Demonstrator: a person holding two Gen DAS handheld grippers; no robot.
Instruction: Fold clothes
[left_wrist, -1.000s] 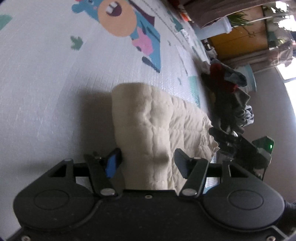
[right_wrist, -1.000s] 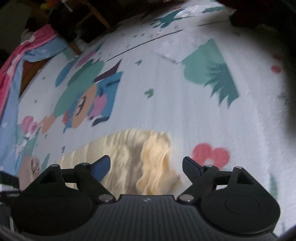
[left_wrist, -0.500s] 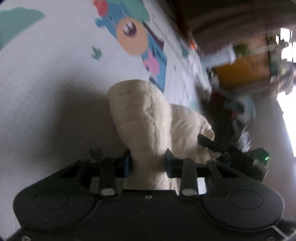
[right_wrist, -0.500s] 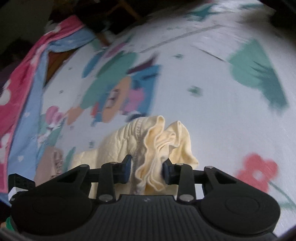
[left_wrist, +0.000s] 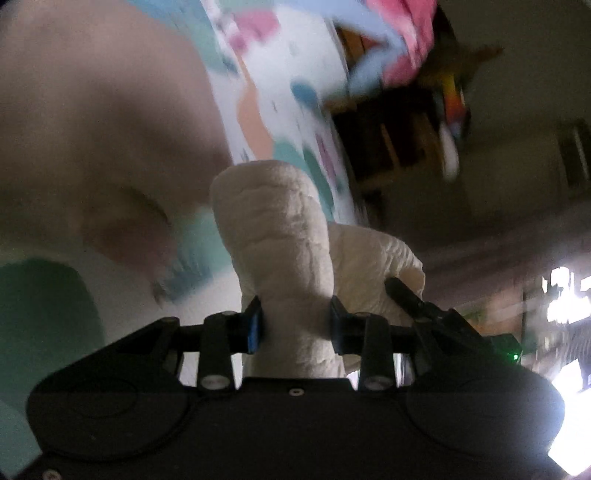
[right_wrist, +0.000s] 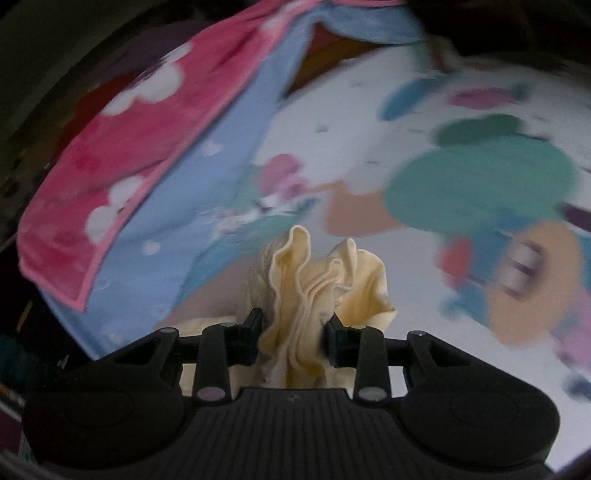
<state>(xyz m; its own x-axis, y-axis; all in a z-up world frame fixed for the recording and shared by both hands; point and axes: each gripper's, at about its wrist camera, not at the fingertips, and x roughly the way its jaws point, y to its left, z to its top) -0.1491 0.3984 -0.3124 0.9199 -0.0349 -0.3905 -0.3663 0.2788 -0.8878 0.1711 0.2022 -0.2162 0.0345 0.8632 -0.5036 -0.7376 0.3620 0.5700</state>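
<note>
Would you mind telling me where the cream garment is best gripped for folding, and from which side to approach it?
Grip the cream garment at its gathered edges, one gripper per end, coming in along the cloth's plane. The right gripper already pinches a ruffled bunch of hem, the left gripper a thick rolled edge. The bunched layers probably give the pads firm purchase. The play mat shows behind.

Motion blur smears the play mat (right_wrist: 461, 177) and pink-and-blue blanket (right_wrist: 155, 122) beyond recognition.

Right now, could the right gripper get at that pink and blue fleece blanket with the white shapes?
Probably not yet. The right gripper is shut on the cream ruffled garment, so its fingers are full. The pink and blue fleece blanket lies ahead to its left, with nothing else between.
</note>
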